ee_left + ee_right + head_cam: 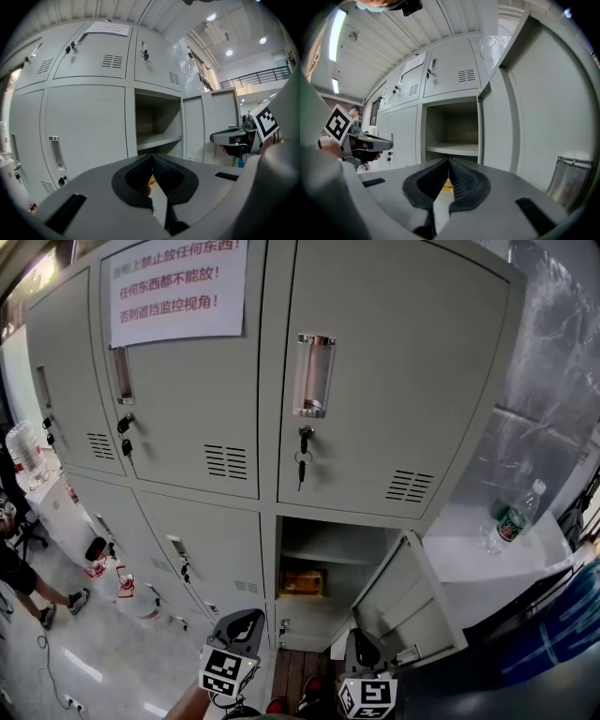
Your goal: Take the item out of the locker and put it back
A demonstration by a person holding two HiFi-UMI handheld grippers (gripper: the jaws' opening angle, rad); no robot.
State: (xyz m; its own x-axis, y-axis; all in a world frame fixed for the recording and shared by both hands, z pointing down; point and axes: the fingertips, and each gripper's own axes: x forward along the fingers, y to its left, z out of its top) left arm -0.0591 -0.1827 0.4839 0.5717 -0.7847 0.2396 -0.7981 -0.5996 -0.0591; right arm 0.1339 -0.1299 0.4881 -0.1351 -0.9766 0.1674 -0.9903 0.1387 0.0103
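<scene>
**Locker open; both tongs shut and empty**

The grey locker bank (197, 427) stands ahead of both tongs. One compartment (323, 542) is open straight in front of them. Its door (403, 601) is swung out just beyond the right gripper (364, 645). The left gripper (246, 619) and the right gripper each have their jaws together with nothing between them. A water bottle (511, 517) stands well off to the right gripper's outer side. The yellow item (302, 581) lies inside the compartment under the shelf, ahead of both tongs and untouched.
</scene>
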